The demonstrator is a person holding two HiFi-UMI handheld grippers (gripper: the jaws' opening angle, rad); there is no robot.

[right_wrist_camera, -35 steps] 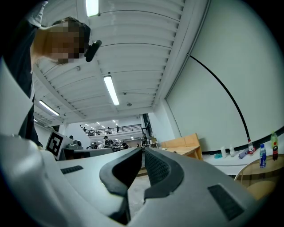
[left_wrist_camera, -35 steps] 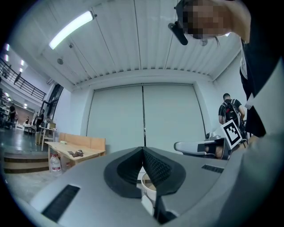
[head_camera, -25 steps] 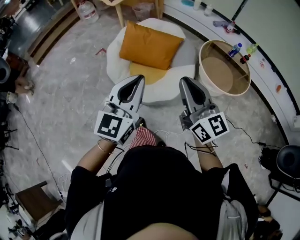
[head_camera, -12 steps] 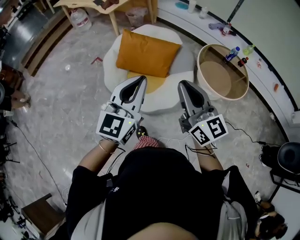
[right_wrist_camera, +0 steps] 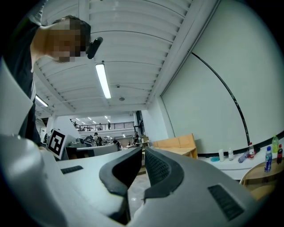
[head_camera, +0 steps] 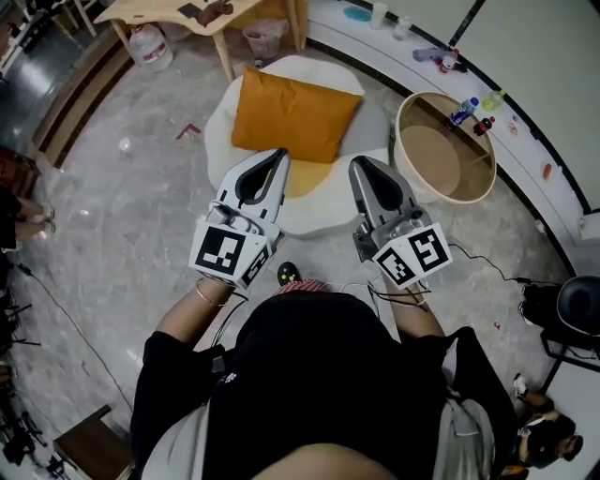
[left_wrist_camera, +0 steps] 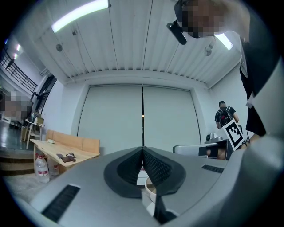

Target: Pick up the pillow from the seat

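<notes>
A grey marbled floor (head_camera: 122, 216) fills the head view, and at its upper centre one orange pillow (head_camera: 295, 114) lies on one round white seat (head_camera: 367, 127). Just below it at mid-frame are two grippers, the left gripper (head_camera: 278, 153) and the right gripper (head_camera: 356, 161), each with jaws together on nothing. One round wooden tub (head_camera: 410, 108) stands at the upper right and one wooden table (head_camera: 159, 11) at the top left.

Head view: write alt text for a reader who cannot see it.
An orange pillow lies untouched on a round white seat. A person's left tool and right tool, both shut and empty, point toward it side by side.
</notes>
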